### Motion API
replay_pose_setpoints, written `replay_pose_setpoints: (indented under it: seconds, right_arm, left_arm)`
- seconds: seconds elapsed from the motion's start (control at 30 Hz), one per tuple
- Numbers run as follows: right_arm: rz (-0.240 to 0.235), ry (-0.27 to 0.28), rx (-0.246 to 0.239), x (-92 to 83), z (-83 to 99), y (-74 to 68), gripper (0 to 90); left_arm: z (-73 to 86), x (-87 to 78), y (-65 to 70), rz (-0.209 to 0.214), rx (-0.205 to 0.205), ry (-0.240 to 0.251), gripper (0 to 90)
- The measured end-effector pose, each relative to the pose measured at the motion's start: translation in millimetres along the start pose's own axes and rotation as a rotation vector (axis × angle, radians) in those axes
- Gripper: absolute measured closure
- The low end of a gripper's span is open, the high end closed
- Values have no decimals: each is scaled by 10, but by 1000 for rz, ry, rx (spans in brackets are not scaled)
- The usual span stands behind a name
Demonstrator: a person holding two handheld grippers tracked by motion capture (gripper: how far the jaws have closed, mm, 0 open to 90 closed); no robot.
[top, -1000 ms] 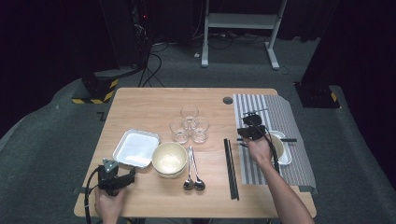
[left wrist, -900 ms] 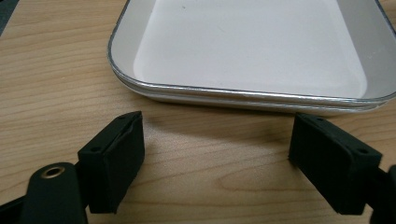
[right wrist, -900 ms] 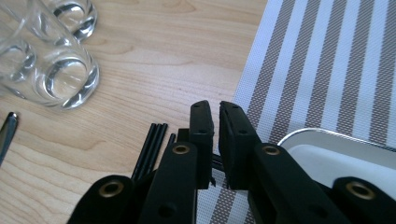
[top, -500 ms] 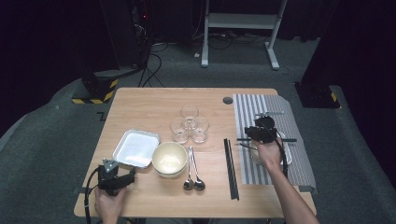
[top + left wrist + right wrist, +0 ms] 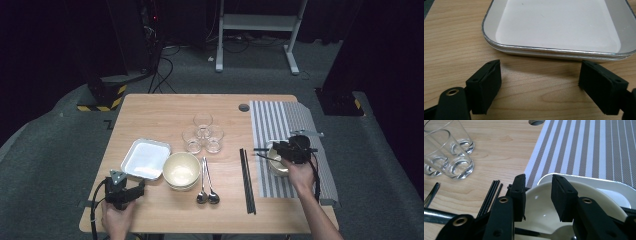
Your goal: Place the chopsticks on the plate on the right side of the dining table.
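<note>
Your right gripper [image 5: 274, 151] has come back toward you along the striped mat [image 5: 280, 120] since a moment ago, and now it sits over the cream bowl [image 5: 541, 202] there. Its jaws are partly open, one on each side of the bowl's rim, and you cannot tell if they touch it. That bowl sits on a white tray [image 5: 599, 185] on the mat. Your left gripper [image 5: 539, 85] has stayed at the near left corner of the table [image 5: 165, 107], jaws wide open and holding nothing, just in front of the white square plate [image 5: 559, 27]. Three glasses [image 5: 203, 132], another bowl [image 5: 181, 169], two spoons [image 5: 207, 186] and black chopsticks [image 5: 247, 180] lie in the middle.
</note>
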State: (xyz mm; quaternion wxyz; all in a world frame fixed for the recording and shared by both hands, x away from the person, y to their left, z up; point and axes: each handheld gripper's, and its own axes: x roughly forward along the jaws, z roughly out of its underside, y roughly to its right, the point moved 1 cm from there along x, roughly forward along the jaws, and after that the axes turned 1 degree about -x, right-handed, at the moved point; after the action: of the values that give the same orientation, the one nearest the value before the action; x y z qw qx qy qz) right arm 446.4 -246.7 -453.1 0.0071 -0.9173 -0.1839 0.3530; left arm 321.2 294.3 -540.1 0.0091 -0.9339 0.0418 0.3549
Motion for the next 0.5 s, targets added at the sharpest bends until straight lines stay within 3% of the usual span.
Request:
replay_pose_setpoints:
  seconds: [0.27,0.37,0.5]
  right_arm:
    - [-20,18,16,-82,166,64,613]
    - [-12,15,-4,-126,241,67,594]
    - [-27,18,15,-107,309,81,586]
  left_arm:
    - [-3,3,-1,-3,0,0,185]
    - [-5,5,-2,-3,0,0,184]
    - [-5,5,-2,-3,0,0,184]
